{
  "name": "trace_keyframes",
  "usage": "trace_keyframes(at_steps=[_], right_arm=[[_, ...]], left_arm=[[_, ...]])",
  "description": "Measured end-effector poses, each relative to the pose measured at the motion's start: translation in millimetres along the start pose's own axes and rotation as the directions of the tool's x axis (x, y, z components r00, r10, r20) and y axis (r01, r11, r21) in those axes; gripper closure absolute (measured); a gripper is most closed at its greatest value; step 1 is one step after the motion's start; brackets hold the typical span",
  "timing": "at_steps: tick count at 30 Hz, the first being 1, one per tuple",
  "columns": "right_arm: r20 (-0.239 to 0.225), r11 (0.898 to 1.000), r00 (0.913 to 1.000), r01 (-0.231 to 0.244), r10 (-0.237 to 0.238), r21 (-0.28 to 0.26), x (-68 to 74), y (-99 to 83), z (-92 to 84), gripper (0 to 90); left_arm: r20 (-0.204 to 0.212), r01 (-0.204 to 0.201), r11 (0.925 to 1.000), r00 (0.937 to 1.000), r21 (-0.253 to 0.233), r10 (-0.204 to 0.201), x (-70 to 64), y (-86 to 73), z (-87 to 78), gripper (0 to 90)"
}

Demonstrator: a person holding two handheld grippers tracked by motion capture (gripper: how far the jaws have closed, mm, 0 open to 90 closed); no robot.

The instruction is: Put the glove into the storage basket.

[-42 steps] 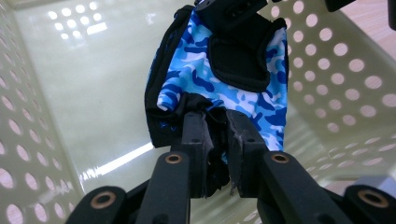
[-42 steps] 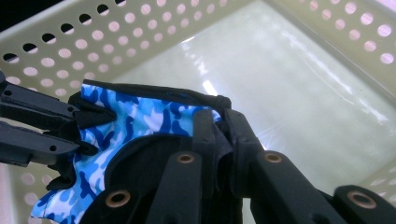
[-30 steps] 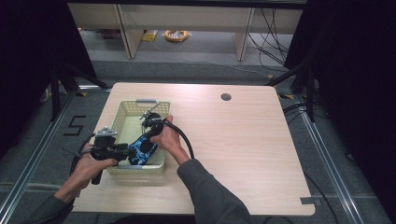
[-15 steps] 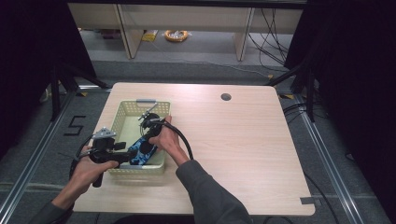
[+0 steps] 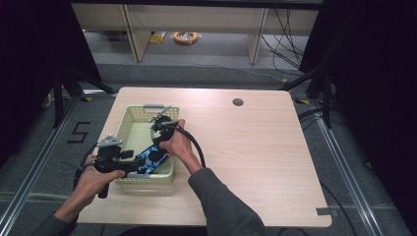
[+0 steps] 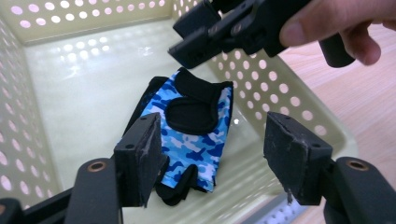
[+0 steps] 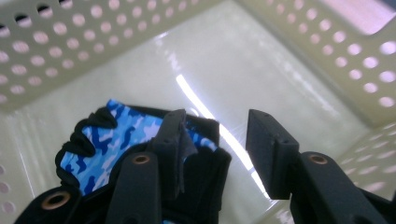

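A blue camouflage fingerless glove (image 5: pixel 150 160) with black trim lies on the floor of a pale yellow perforated basket (image 5: pixel 133 115), near its front right corner. My left gripper (image 5: pixel 134 164) reaches in from the left. In the left gripper view its jaws (image 6: pixel 212 128) stand open after just opening, with the glove (image 6: pixel 196 126) below and beyond them, untouched. My right gripper (image 5: pixel 158 142) points down into the basket from the right. Its jaws (image 7: pixel 217 119) have just been opening and have nothing between them. The glove (image 7: pixel 116 135) lies under its left jaw.
The basket walls (image 6: pixel 280 88) (image 7: pixel 93 56) close in around both grippers. The light wooden table (image 5: pixel 255 147) stretches away to the right of the basket, with a round cable hole (image 5: pixel 238 102) near its far edge. The right gripper's black cable (image 5: pixel 194 142) loops over the table.
Both hands stay over the basket's front right part. The glove lies in nearly the same spot, and the high view shows no clear shift.
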State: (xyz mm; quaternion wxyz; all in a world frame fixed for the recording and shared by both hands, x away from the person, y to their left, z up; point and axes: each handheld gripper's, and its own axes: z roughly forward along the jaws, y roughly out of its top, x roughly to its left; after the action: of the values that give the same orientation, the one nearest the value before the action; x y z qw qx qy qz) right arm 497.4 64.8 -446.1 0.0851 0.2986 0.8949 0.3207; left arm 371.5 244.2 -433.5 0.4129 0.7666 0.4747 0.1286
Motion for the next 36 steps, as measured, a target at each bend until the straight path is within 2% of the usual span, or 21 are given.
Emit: trace_keyframes(at_steps=[3, 4, 5, 6, 10, 13, 15, 16, 18, 20, 21, 23, 25, 26, 28, 30, 32, 33, 34, 36], right_arm=[[-0.015, 1.0, 0.9999, -0.003, 0.003, -0.031, -1.6, -0.5, -8.6, 56.7], [-0.016, 0.999, 0.9999, 0.0, -0.001, -0.04, -1.9, -0.8, -12.4, 56.5], [-0.016, 0.999, 0.9999, 0.0, -0.001, -0.04, -1.9, -0.8, -12.4, 56.5], [-0.033, 0.998, 0.9994, -0.006, 0.003, -0.067, -1.7, -2.3, -19.4, 56.2], [-0.06, 0.995, 0.9981, -0.019, 0.013, -0.093, 0.3, -8.3, -35.7, 54.6], [-0.059, 0.994, 0.9983, -0.011, 0.004, -0.107, 1.3, -12.0, -42.3, 54.1], [-0.075, 0.993, 0.9972, -0.018, 0.009, -0.117, 5.6, -19.3, -55.0, 52.9], [-0.069, 0.99, 0.9975, 0.005, -0.015, -0.144, 6.2, -22.9, -58.6, 52.7], [-0.081, 0.989, 0.9967, -0.006, -0.006, -0.147, 9.1, -27.7, -67.6, 51.9], [-0.077, 0.987, 0.997, -0.013, 0.001, -0.162, 10.6, -29.9, -69.2, 51.5], [-0.078, 0.987, 0.9968, 0.004, -0.017, -0.163, 10.2, -33.0, -76.7, 50.8], [-0.083, 0.985, 0.9964, 0.006, -0.02, -0.174, 11.2, -40.4, -86.5, 50.3], [-0.079, 0.983, 0.9966, 0.008, -0.023, -0.184, 11.4, -42.6, -88.6, 50.3], [-0.086, 0.983, 0.9958, 0.012, -0.029, -0.186, 12.6, -48.7, -97.2, 50.3], [-0.092, 0.979, 0.995, 0.02, -0.04, -0.203, 12.6, -51.5, -99.8, 50.2], [-0.1, 0.979, 0.994, 0.024, -0.044, -0.202, 13.0, -59.7, -110.8, 49.8], [-0.097, 0.973, 0.9947, 0.012, -0.035, -0.229, 14.0, -67.2, -115.7, 49.7], [-0.097, 0.973, 0.9947, 0.012, -0.035, -0.229, 14.0, -67.2, -115.7, 49.7], [-0.105, 0.977, 0.9939, 0.012, -0.035, -0.212, 13.4, -73.1, -123.4, 49.6], [-0.097, 0.976, 0.9945, 0.018, -0.04, -0.218, 12.9, -78.7, -127.1, 49.6]], left_arm=[[0.012, -0.01, 0.9999, 0.9999, 0.007, 0.01, -3.0, 0.7, -2.3, 36.2], [0.016, -0.003, 0.9999, 0.9999, -0.013, 0.003, -6.8, 0.0, -2.1, 35.9], [0.016, -0.003, 0.9999, 0.9999, -0.013, 0.003, -6.8, 0.0, -2.1, 35.8], [0.028, 0.003, 0.9996, 0.9996, -0.028, -0.002, -11.6, -1.1, -1.7, 35.6], [0.051, -0.011, 0.9994, 0.9986, -0.032, 0.012, -19.6, -2.6, -1.3, 33.9], [0.061, 0.004, 0.9988, 0.9981, -0.049, -0.001, -24.8, -2.6, -0.5, 32.1], [0.071, -0.007, 0.9984, 0.9974, -0.056, 0.011, -31.4, -3.1, -1.3, 31.7], [0.073, -0.008, 0.9983, 0.9973, -0.058, 0.012, -33.7, -3.3, -1.4, 31.6], [0.084, -0.01, 0.9982, 0.9963, -0.06, 0.015, -37.2, -4.2, -0.9, 31.0], [0.09, -0.012, 0.9981, 0.9958, -0.061, 0.017, -39.9, -5.3, 0.1, 30.8], [0.098, -0.011, 0.9982, 0.995, -0.059, 0.017, -41.0, -5.9, 0.9, 30.2], [0.108, -0.001, 0.998, 0.9941, -0.063, 0.007, -43.6, -7.9, 3.3, 29.7], [0.113, -0.005, 0.9981, 0.9935, -0.061, 0.011, -44.1, -8.9, 3.7, 29.3], [0.117, 0.001, 0.9979, 0.9931, -0.065, 0.007, -45.6, -10.8, 4.6, 29.2], [0.119, 0.003, 0.9977, 0.9929, -0.068, 0.005, -46.4, -11.8, 4.9, 29.2], [0.121, 0.006, 0.9976, 0.9926, -0.069, 0.003, -49.2, -14.9, 4.8, 29.0], [0.123, 0.0, 0.9973, 0.9923, -0.074, 0.009, -50.9, -16.7, 4.2, 28.7], [0.123, 0.0, 0.9973, 0.9923, -0.074, 0.009, -50.9, -16.7, 4.2, 28.7], [0.133, 0.007, 0.9971, 0.9912, -0.076, 0.003, -53.6, -18.6, 3.2, 28.7], [0.146, 0.006, 0.997, 0.9893, -0.077, 0.006, -56.0, -20.0, 2.6, 28.6]])
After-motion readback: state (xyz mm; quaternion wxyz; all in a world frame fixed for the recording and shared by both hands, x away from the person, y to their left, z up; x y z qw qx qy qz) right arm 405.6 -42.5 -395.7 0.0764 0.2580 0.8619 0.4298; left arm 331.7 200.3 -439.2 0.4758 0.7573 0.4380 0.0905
